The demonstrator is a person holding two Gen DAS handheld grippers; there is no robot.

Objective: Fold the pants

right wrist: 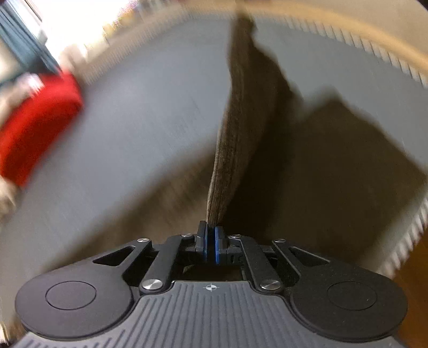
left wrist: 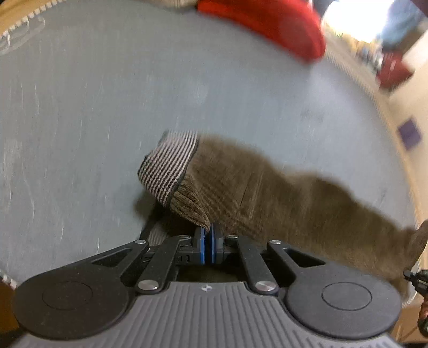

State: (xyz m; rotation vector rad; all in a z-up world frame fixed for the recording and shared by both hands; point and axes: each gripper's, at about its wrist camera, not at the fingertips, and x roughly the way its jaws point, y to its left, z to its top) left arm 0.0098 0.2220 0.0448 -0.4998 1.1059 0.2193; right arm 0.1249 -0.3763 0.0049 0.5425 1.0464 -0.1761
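Here the pants [left wrist: 267, 187] are brown corduroy with a grey-and-dark striped ribbed band [left wrist: 168, 168] at one end; both views are smeared by motion, so finer detail of the cloth cannot be read. They lie across a grey mat [left wrist: 107, 107] with a pale fringed edge, the striped end raised off the surface in the left wrist view. In the right wrist view the pants [right wrist: 240, 133] run as a raised ridge from the tool toward the far rim of the mat [right wrist: 147, 120], with more dark cloth spread flat to the right. No containers visible. A red cloth [left wrist: 267, 24] lies at the far edge of the mat, well apart from the pants; it shows also in the right view [right wrist: 34, 123]. Left gripper [left wrist: 208, 238]: blue pads closed, pinching the corduroy edge just below the striped band. Right gripper [right wrist: 211, 241]: pads closed, clamped on the near end of the raised ridge of cloth.
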